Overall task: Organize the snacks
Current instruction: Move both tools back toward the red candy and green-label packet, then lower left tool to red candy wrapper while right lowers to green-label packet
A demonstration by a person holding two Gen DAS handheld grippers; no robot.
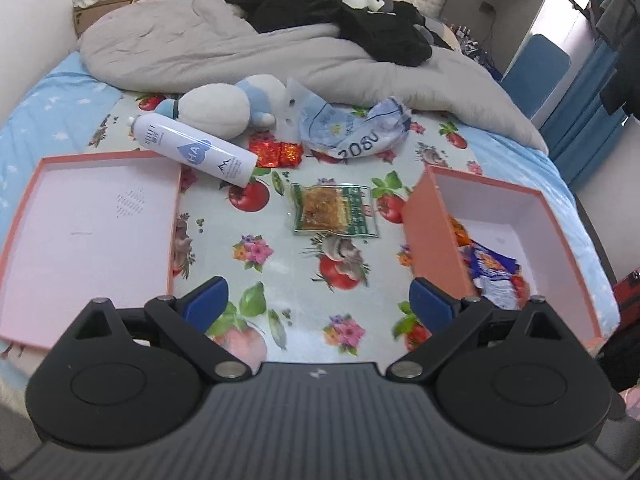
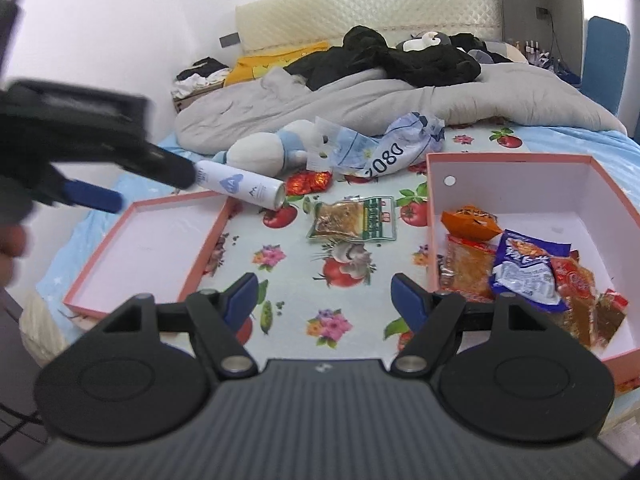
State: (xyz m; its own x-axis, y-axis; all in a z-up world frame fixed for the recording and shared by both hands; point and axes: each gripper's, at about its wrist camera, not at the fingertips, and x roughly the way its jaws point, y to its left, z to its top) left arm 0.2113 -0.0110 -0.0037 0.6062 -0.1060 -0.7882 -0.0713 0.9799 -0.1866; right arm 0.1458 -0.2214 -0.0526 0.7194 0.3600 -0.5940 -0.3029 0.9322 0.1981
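A green snack pack (image 1: 335, 210) lies on the flowered sheet between the two boxes; it also shows in the right wrist view (image 2: 353, 219). A red foil snack (image 1: 277, 153) (image 2: 309, 182) lies further back. The pink box (image 1: 424, 216) (image 2: 520, 160) on the right holds several snack packets (image 2: 524, 268). The pink lid (image 1: 40, 172) (image 2: 176, 200) lies empty on the left. My left gripper (image 1: 320, 300) is open and empty above the sheet. My right gripper (image 2: 324, 296) is open and empty, beside the box's near left corner.
A white spray can (image 1: 192, 148) (image 2: 240, 185) lies by the lid's far corner. A plush toy (image 1: 224, 104) and a crumpled blue-white bag (image 1: 352, 128) lie behind. A grey duvet (image 1: 240, 48) with black clothes covers the bed's far half. The left gripper (image 2: 92, 196) shows blurred at left.
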